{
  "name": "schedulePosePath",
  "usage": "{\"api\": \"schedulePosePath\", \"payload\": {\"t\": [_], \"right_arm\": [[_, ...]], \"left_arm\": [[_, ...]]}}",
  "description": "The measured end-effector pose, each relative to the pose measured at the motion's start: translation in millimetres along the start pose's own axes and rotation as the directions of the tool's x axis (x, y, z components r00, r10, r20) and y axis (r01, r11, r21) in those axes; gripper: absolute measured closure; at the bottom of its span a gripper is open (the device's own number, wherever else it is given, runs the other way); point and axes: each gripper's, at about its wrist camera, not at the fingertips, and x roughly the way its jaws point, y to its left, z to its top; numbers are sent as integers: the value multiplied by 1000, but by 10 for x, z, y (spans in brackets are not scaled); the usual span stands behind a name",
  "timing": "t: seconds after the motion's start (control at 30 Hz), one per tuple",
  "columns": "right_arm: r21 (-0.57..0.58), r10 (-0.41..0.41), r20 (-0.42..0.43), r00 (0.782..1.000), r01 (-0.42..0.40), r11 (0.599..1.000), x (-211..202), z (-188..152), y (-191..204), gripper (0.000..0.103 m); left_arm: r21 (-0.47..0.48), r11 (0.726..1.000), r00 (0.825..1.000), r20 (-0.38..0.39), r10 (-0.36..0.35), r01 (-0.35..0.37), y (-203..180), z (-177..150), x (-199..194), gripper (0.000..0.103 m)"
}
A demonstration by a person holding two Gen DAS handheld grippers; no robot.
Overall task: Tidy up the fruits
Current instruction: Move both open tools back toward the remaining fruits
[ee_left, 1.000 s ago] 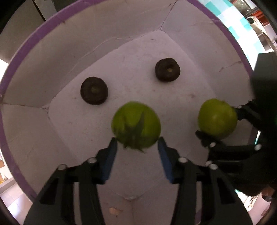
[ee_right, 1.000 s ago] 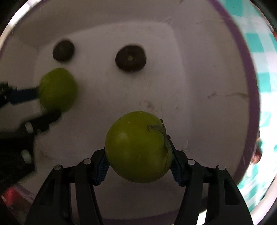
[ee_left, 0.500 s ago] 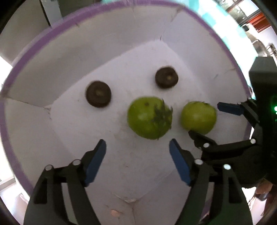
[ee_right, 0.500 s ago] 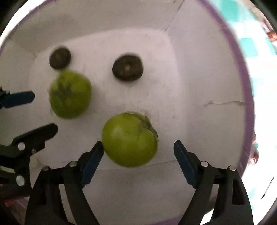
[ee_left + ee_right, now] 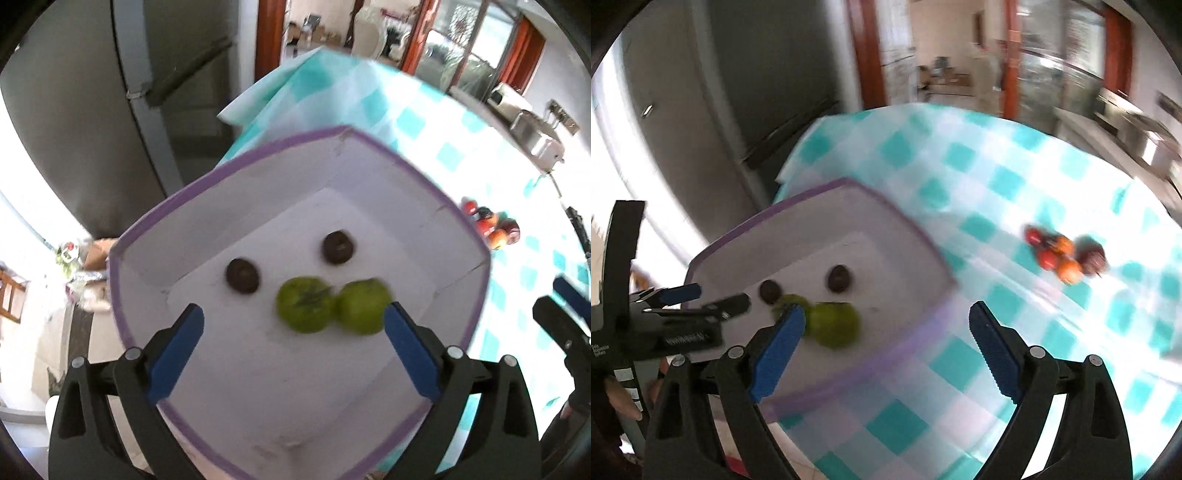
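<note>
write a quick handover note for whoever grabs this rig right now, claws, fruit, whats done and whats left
Left claw: open, empty, jaws have just been opening, above the white box.
Right claw: open, empty, jaws have just been opening, over the box's edge and the checked tablecloth.
In the box: two green tomatoes side by side and two dark round fruits.
Done: both green tomatoes dropped off.
Left: the cluster of red and orange fruits on the tablecloth, not yet boxed.

Beside the white box (image 5: 886,236), the red and orange fruit cluster (image 5: 1062,254) is too blurred to name. In the right wrist view, a blue pad (image 5: 777,354) hides part of one green tomato (image 5: 788,301).
</note>
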Motion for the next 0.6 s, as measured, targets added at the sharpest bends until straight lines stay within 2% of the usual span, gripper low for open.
{"api": "schedulePosePath", "payload": {"t": [0.1, 0.2, 0.3, 0.4, 0.5, 0.53, 0.6], "right_arm": [[131, -33, 10, 999, 31, 991, -1, -190, -478, 15], [239, -75, -21, 997, 78, 968, 66, -368, -992, 15], [289, -106, -43, 993, 114, 951, 179, -452, -1441, 15], [318, -133, -49, 990, 142, 938, 196, -491, -1814, 15], [344, -139, -56, 989, 150, 927, 235, -481, -2220, 15], [348, -134, -68, 989, 149, 926, 265, -476, -2356, 15], [351, -120, -85, 989, 143, 925, 322, -469, -2578, 15]], "left_arm": [[37, 999, 999, 24, -24, 24, -221, 59, -90, 2], [66, 997, 999, 38, -30, 27, -398, 144, -46, 2], [78, 997, 996, 87, -7, 1, -736, 289, -53, 2], [94, 996, 992, 127, -25, 13, -1055, 395, -111, 2], [133, 988, 979, 173, -103, 81, -1524, 479, -176, 2], [152, 981, 971, 185, -150, 123, -1755, 479, -174, 2], [189, 965, 963, 168, -212, 180, -2103, 431, -98, 2]]}}
